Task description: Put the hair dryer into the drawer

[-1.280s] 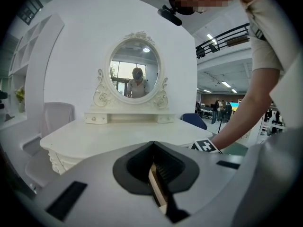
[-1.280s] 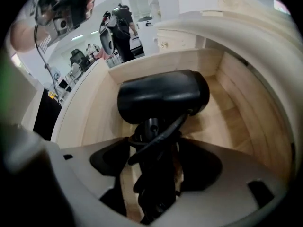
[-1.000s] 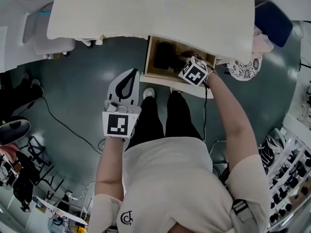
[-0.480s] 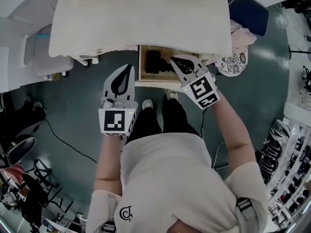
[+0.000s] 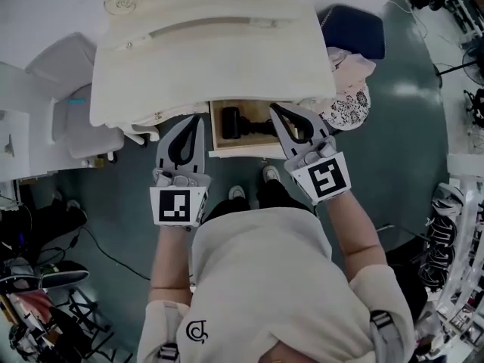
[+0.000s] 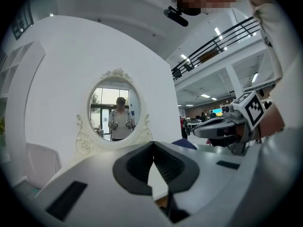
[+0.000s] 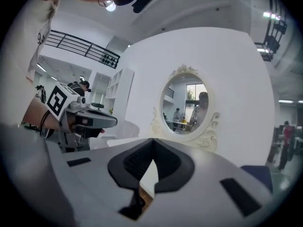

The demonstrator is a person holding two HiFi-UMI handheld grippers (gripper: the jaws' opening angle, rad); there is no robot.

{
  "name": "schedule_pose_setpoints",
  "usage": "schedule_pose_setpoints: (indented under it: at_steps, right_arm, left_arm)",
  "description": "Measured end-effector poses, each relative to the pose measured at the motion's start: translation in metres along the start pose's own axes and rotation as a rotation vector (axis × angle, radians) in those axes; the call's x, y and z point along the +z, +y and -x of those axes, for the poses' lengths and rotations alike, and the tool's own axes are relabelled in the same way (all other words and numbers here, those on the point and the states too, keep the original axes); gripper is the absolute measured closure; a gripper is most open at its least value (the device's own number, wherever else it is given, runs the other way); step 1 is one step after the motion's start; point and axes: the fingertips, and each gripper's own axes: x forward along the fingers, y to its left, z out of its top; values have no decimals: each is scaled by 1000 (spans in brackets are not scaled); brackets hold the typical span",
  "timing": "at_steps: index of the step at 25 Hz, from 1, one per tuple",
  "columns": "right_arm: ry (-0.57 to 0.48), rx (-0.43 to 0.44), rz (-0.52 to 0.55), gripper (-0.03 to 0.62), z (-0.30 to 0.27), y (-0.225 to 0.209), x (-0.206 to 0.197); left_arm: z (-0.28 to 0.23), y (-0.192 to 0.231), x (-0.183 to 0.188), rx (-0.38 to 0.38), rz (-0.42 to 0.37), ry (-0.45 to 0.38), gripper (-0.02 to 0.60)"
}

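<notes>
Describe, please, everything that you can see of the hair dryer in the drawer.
The hair dryer is black and looks like plastic. It lies flat in the open wooden drawer, with its thick barrel to the picture's left and a slimmer part reaching right. In the head view the right gripper, shut and empty, covers its right end, so that end is unclear. Nothing holds it; only the drawer seems to touch it.

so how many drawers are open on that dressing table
1: the drawer pulled out under the front edge of the dressing table, with the black hair dryer lying in it. Other drawers may be hidden beneath the tabletop.
</notes>
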Motion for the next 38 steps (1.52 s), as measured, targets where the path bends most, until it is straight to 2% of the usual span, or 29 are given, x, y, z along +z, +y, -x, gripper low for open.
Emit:
schedule_pose_setpoints:
  at_steps: [3,5,7,9,11,13,17,22,31,38]
  right_arm:
    - [-70,-83,-13,588,19,-9,24]
    - [-97,-120,-10,588,31,-16,36]
    - [-119,-142,9,588,37,-19,45]
    - [-139,-155,16,588,41,-19,51]
    - [-154,-164,4,589,44,-20,53]
    - [-159,-168,-12,589,45,-23,53]
    - [-160,-160,-23,589,44,-25,52]
    - [-148,-151,10,589,46,-26,50]
    - [-166,-154,-44,588,44,-36,47]
    - [-150,-142,0,589,38,-41,45]
  left_arm:
    - [1,-3,19,-14,-2,-21,568]
    - [1,-4,35,-7,-45,-40,568]
    - [0,-5,48,-7,-82,-62,568]
    - [0,-9,62,-17,-87,-93,568]
    - [2,-12,67,-32,-96,-89,569]
    - [4,-13,61,-43,-107,-62,569]
    - [2,-14,62,-41,-106,-65,568]
    - [1,-17,62,-39,-92,-55,568]
    - [-13,-27,67,-57,-100,-88,568]
    - [-26,-33,75,-72,-86,-116,568]
